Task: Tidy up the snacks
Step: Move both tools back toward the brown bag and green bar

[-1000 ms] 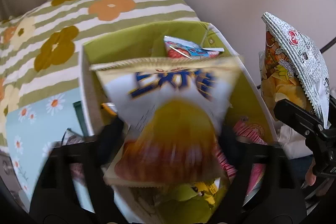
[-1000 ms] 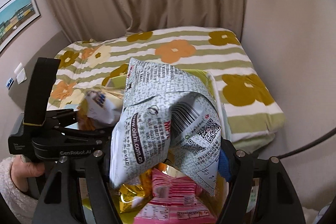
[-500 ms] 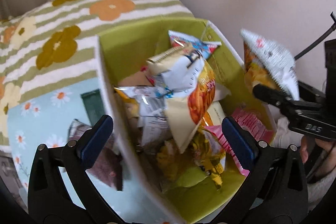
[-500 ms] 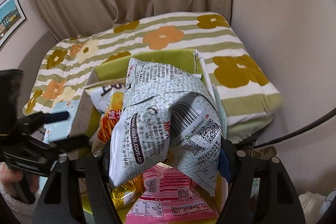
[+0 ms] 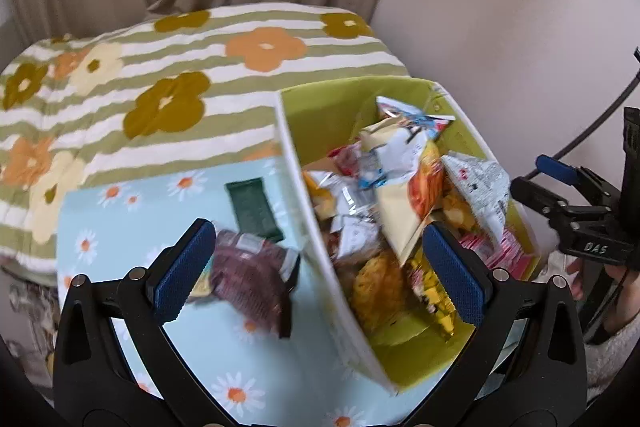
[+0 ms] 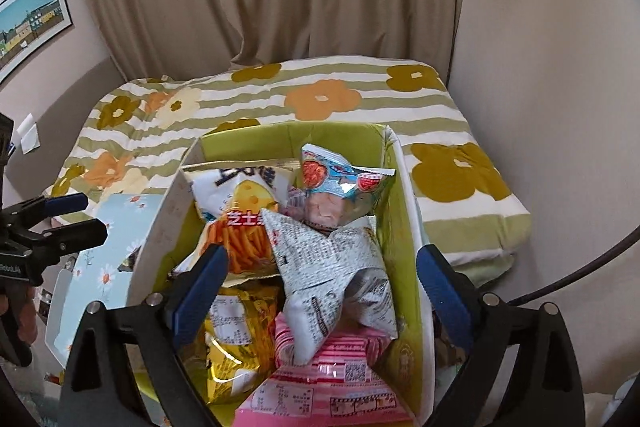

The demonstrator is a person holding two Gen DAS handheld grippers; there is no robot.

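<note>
Two grippers, both spread wide with nothing held. The right gripper (image 6: 322, 285) has just been opening, and the grey-print snack bag (image 6: 332, 275) lies loose between its fingers on the heap in the green box (image 6: 404, 211). That box is crammed, sitting at the right edge of the daisy-print tabletop (image 5: 132, 219). The left gripper (image 5: 316, 273) hovers over its left wall, above a brown packet (image 5: 252, 275) and a dark green bar (image 5: 252, 209) with bare tabletop around them.
</note>
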